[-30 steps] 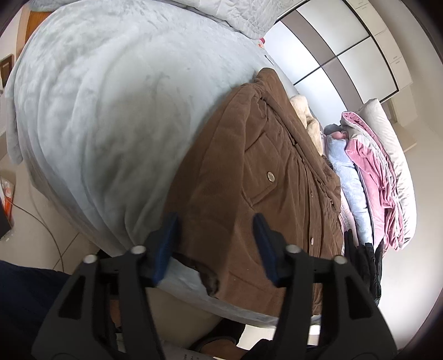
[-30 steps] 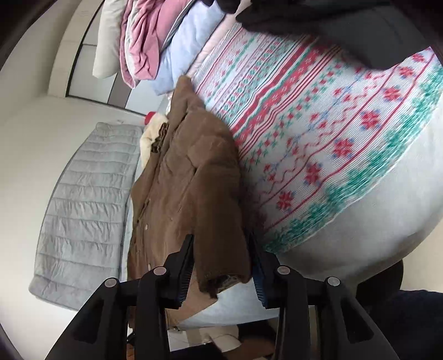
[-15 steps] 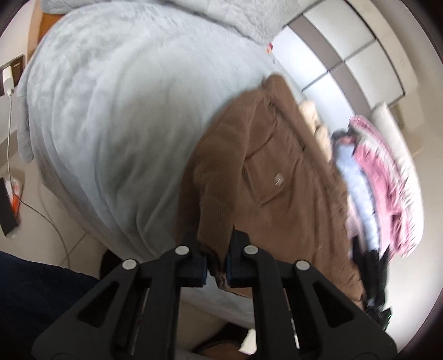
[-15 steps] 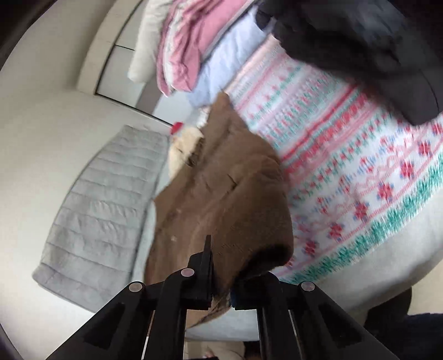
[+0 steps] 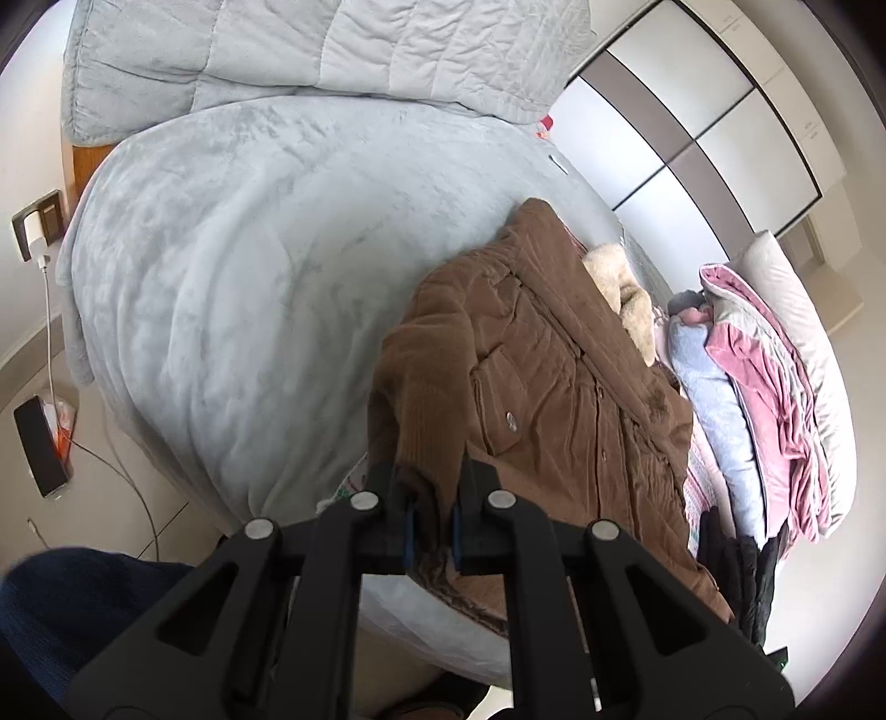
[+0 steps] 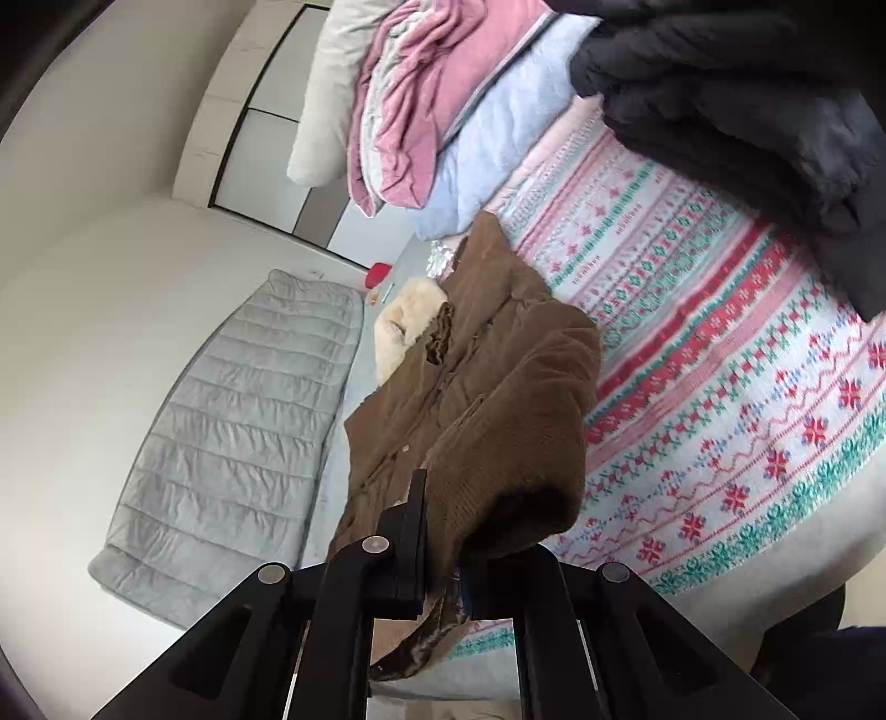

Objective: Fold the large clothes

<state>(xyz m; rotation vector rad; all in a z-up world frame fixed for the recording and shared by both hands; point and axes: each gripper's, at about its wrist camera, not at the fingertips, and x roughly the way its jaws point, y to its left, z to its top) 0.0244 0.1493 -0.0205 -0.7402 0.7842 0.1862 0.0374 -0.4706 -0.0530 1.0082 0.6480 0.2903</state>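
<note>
A brown corduroy jacket [image 5: 559, 376] with a cream fleece collar [image 5: 620, 293] lies lengthwise on the pale grey bed [image 5: 221, 288]. My left gripper [image 5: 431, 520] is shut on one lower corner of the jacket, its ribbed cuff bunched between the blue pads. In the right wrist view the same jacket [image 6: 487, 387] hangs up from the bed, and my right gripper [image 6: 443, 559] is shut on its other lower corner; the right finger is hidden under the cloth. Both held corners are lifted off the bed.
A patterned knit blanket [image 6: 720, 399] lies beside the jacket. Pink and light blue folded clothes [image 5: 747, 376] are stacked by a white pillow [image 5: 797, 310]. Black garments [image 6: 747, 111] lie near. A grey quilt [image 5: 343, 50] covers the bed's head. A phone and cables [image 5: 44, 443] are on the floor.
Both grippers went from open around the jacket's lower corners to shut on them, then rose, lifting the hem off the bed.
</note>
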